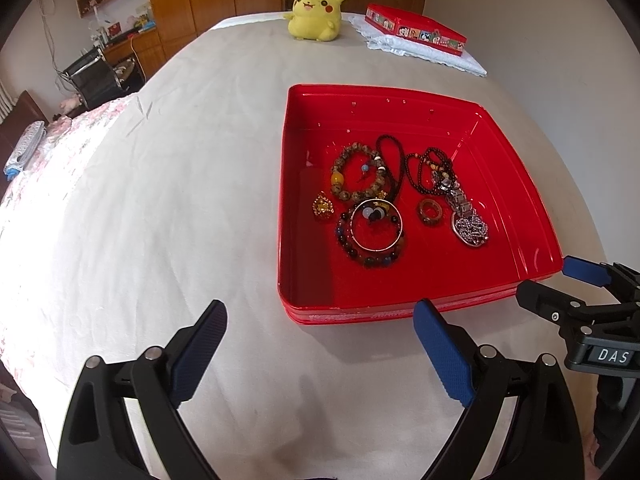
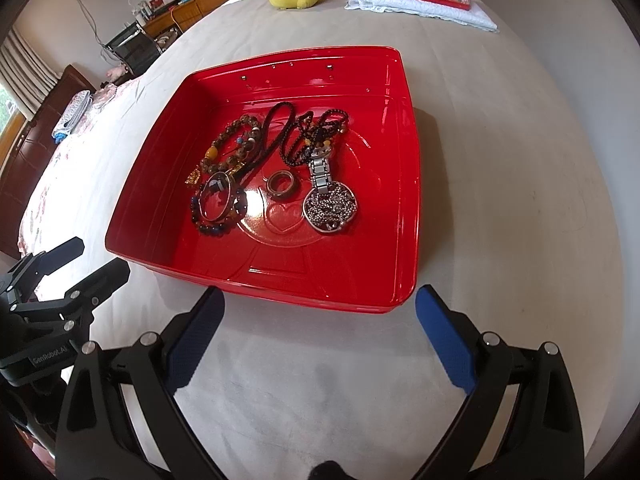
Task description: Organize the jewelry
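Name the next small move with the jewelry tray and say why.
Probably ease the right gripper forward over the red tray's near rim toward the lone ring. Both grippers hang open and empty short of the tray, and the ring lies apart from the tangled beads.

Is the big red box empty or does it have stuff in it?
Not empty. The red box holds bead bracelets, a ring and a silver chain.

Each black claw [image 1: 320, 344] [image 2: 320, 334] has silver pivot pins and blue ribbed pads [image 1: 442, 354].
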Demonstrator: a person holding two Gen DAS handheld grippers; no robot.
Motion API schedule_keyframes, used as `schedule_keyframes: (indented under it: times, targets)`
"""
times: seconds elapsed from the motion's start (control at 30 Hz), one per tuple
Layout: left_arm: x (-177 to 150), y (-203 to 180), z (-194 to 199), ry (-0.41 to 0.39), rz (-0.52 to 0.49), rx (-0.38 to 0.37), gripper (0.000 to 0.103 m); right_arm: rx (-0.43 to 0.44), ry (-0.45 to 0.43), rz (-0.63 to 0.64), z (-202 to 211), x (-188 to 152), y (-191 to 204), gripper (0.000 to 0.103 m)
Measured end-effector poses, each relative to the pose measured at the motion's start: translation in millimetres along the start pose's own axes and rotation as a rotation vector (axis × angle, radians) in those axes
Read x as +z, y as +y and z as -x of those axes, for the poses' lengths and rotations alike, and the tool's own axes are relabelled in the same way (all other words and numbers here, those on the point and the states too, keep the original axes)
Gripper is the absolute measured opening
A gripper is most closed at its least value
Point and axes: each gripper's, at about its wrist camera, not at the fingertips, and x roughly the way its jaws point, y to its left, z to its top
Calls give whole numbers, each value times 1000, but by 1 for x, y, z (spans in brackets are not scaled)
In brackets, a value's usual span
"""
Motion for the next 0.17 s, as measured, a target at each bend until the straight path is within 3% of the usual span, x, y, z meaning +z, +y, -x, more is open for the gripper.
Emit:
schedule_keyframes:
  times: [0.17]
  targets:
    - [0,0,0,-1,0,-1,94,0,1,1,-1,-1,0,95]
